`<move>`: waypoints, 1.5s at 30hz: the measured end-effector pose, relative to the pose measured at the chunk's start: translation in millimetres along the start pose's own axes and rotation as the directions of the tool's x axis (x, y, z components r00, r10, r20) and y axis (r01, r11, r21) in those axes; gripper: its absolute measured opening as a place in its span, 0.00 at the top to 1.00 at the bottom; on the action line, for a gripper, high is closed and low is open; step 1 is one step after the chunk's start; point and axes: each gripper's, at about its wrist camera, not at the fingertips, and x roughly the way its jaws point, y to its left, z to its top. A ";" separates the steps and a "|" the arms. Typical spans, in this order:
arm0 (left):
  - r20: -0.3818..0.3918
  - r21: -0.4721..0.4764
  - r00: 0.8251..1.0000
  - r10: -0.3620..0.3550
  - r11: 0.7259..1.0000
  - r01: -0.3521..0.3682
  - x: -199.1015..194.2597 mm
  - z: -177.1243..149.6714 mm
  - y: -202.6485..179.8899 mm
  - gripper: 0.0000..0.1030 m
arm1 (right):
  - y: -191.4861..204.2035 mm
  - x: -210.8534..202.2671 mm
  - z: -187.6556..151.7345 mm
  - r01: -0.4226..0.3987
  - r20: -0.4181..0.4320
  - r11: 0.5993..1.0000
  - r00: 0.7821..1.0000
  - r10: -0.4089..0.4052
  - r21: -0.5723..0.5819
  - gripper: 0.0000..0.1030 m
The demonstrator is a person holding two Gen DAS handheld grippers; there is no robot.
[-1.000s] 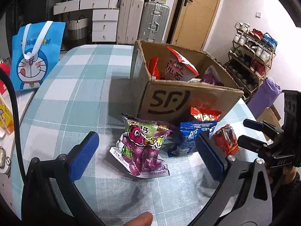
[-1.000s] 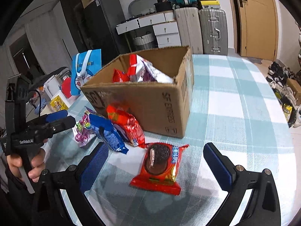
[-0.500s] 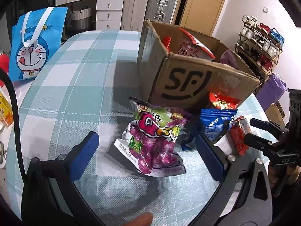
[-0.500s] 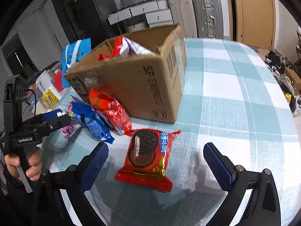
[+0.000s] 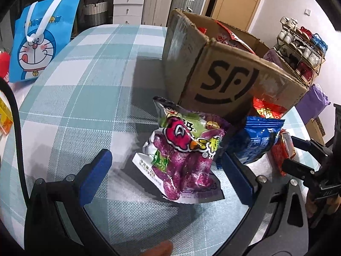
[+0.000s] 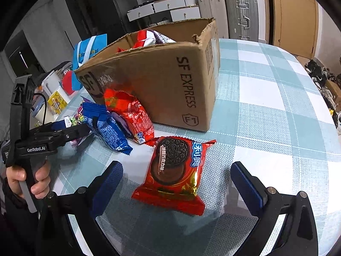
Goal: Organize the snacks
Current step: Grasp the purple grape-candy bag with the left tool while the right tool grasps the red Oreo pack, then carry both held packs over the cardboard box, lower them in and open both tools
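Observation:
A purple and green snack bag (image 5: 187, 153) lies on the checked table in front of the cardboard SF box (image 5: 234, 85). My left gripper (image 5: 168, 166) is open, its pads on either side of the bag's near end, not touching. A blue packet (image 5: 257, 140) and a red packet (image 5: 268, 111) lean by the box. In the right wrist view a red Oreo packet (image 6: 177, 170) lies flat before the box (image 6: 170, 85). My right gripper (image 6: 177, 181) is open around its near end. The box holds several snack bags (image 6: 147, 39).
A blue Doraemon bag (image 5: 40, 40) stands at the table's left edge. The blue packet (image 6: 106, 125) and red packet (image 6: 130, 113) lie left of the Oreo packet. Suitcases (image 6: 240, 15) and drawers stand behind; a shoe rack (image 5: 302, 49) is to the right.
Both grippers have moved forward and lower: the left has closed in around the purple bag, the right around the Oreo packet. Both stay open; nothing has been taken hold of.

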 end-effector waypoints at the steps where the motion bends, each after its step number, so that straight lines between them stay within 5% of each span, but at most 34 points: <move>1: 0.001 -0.002 1.000 0.002 1.000 -0.002 0.7 -0.1 0.4 0.01 | 0.9 0.3 -0.4 0.003 0.000 1.000 1.000 -0.003 -0.003 0.01; 8: 0.003 0.002 1.000 0.014 1.000 -0.014 5.0 -0.3 1.2 0.01 | 9.1 2.1 -3.9 0.034 0.011 0.998 0.999 -0.034 -0.050 0.02; 21: 0.007 0.001 1.000 -0.012 1.000 0.012 1.7 -1.8 1.1 0.04 | 12.7 -0.6 -4.2 -0.009 0.008 0.996 1.000 0.010 -0.092 0.58; 28: 0.015 0.018 1.000 -0.028 0.999 0.028 -0.6 -2.9 -1.8 0.18 | 14.4 -10.5 -2.1 -0.046 0.048 0.994 0.998 0.051 -0.098 0.59; 36: 0.025 0.048 0.998 -0.066 0.997 0.065 -5.3 -6.7 -6.4 0.54 | 14.1 -10.5 -1.7 -0.060 0.046 0.993 0.997 0.065 -0.102 0.59; 45: 0.075 0.017 0.993 -0.092 0.996 0.091 -16.8 -3.1 1.0 0.57 | 13.6 -14.2 -0.9 -0.062 0.064 0.992 0.996 0.069 -0.106 0.59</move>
